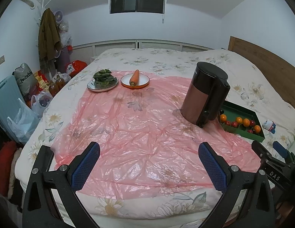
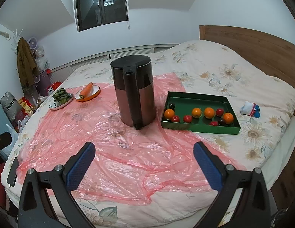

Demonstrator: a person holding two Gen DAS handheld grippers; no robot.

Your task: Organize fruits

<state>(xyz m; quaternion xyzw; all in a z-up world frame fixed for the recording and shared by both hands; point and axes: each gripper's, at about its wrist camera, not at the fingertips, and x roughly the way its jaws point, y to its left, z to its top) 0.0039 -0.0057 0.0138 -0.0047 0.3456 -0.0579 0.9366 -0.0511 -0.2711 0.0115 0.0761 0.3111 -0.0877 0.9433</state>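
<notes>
Fruits (image 2: 197,112), oranges and small red and dark ones mixed, all lie in the green tray (image 2: 229,102) on the bed. Left hand-held gripper (image 1: 149,163) and right hand-held gripper (image 2: 144,160) both gape wide, empty, well short; sorted or not, I cannot tell.

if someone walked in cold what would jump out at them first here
Most likely the tall brown and black kettle, standing upright in the middle of the bed on a crinkled pink plastic sheet. Next, the green tray to its right, holding oranges and small red and dark fruits. At the far left of the sheet, a carrot lies on an orange-rimmed plate beside a plate of leafy greens. Both grippers hang open and empty.
</notes>
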